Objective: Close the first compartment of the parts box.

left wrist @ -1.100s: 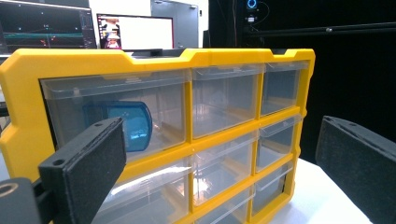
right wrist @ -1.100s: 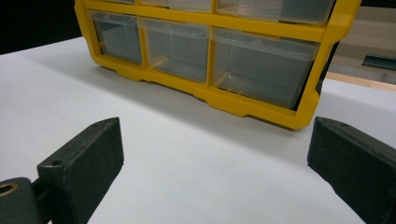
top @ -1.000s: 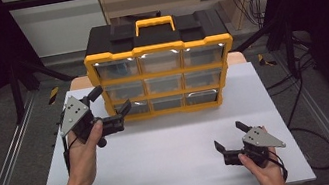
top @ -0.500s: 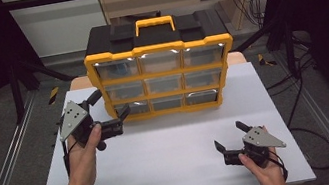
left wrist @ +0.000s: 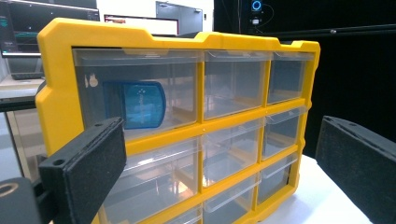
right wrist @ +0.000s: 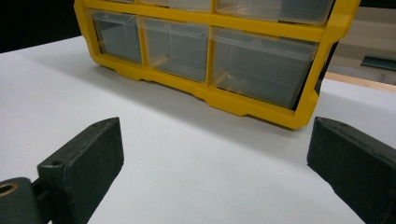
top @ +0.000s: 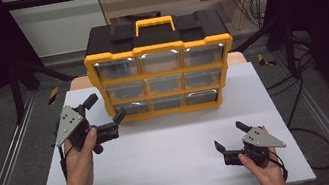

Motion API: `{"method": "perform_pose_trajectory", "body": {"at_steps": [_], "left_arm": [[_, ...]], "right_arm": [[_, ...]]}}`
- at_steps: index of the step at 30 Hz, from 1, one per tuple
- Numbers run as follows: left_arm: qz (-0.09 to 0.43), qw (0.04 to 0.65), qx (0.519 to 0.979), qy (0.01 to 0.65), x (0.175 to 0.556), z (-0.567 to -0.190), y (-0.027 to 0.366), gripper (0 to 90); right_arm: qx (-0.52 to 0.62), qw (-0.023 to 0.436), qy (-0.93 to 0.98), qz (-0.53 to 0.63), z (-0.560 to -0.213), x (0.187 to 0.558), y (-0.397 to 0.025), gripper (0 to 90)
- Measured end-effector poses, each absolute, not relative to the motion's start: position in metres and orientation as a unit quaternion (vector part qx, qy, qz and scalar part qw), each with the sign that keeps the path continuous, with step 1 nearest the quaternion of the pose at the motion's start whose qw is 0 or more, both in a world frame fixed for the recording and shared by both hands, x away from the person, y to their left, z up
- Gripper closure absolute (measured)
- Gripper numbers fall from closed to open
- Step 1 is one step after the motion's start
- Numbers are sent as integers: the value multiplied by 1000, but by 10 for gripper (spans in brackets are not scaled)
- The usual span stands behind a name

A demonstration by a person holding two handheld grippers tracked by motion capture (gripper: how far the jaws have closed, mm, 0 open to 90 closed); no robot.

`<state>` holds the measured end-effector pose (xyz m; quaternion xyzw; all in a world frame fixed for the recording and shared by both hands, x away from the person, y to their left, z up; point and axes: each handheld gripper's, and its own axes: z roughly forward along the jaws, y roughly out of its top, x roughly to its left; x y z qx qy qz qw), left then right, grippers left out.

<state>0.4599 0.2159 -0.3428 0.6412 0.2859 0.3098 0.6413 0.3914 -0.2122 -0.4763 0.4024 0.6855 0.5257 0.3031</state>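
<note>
A yellow and black organizer [top: 161, 67] with three rows of clear drawers stands at the back of the white table [top: 171, 147]. In the left gripper view its top-left drawer [left wrist: 140, 93] holds a blue object [left wrist: 134, 105]. My left gripper [top: 104, 107] is open, held above the table just left of the organizer's lower left corner, aimed at its front. My right gripper [top: 230, 134] is open low over the table's front right, with nothing between its jaws. The bottom row of drawers [right wrist: 177, 46] faces it from a distance.
A yellow carry handle [top: 154, 22] tops the organizer. Metal rails [top: 7, 164] run along both sides of the table, and cables [top: 300, 100] trail on the floor at right. Bare table surface lies between the two grippers.
My left gripper has drifted slightly down and toward the near side, staying open. The right gripper has not moved.
</note>
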Motion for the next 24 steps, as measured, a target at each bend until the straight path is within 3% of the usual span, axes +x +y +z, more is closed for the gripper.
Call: {"method": "perform_pose_trajectory", "body": {"at_steps": [24], "left_arm": [[318, 644, 633, 290, 454, -348, 240, 14]], "right_arm": [[401, 305, 686, 526, -476, 391, -212, 42]]}}
